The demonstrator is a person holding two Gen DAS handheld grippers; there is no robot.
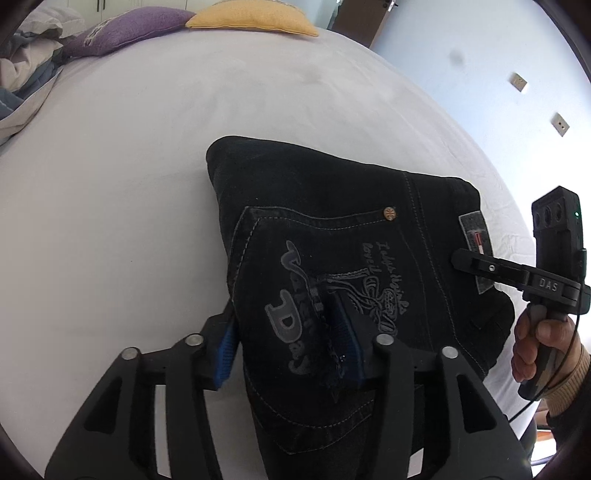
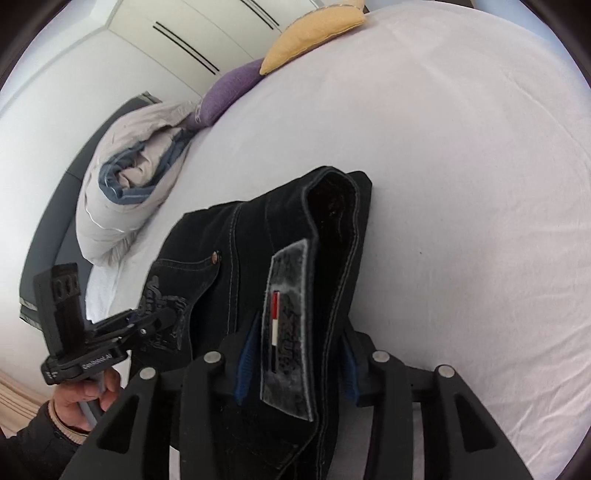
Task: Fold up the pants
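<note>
A big bed (image 1: 147,155) with a smooth white sheet holds everything. Dark pants (image 1: 332,229), folded into a thick pile, lie on the sheet near the close edge. Far away, at the other end of the bed, a yellow pillow (image 1: 255,18) lies on the sheet. A purple pillow (image 1: 125,29) lies right beside it, and the two touch. Next to the purple one sits a rolled-up blanket (image 2: 129,184), grey-white with blue inside.
</note>
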